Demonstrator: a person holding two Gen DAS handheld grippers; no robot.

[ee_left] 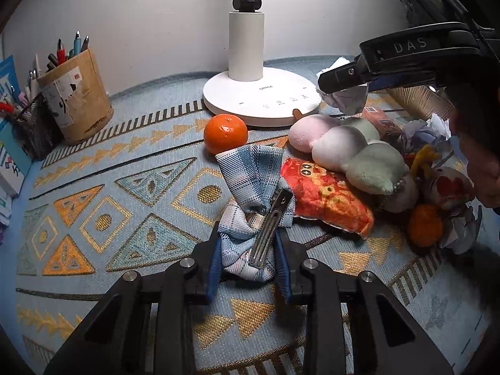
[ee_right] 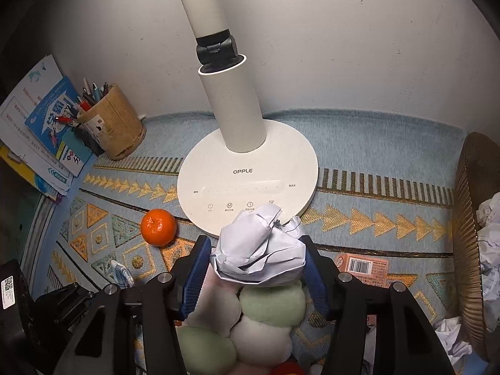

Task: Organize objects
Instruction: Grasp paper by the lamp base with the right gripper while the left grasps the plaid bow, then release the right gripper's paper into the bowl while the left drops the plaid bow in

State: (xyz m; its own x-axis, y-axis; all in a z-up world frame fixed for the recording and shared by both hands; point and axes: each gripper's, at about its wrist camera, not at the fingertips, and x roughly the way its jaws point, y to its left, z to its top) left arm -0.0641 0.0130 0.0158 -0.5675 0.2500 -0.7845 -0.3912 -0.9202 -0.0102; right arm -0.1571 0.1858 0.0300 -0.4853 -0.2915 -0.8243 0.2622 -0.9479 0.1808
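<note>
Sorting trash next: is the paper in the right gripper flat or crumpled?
Crumpled. The paper is a creased, wadded ball pinched between the right gripper fingers, above the plush toys.

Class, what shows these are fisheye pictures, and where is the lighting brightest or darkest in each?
Left wrist view: dark rounded corners, mat edge curving; the white lamp base is brightest, the right side falls into shadow. Right wrist view: same vignette, lamp column leaning, crumpled paper brightly lit.
</note>
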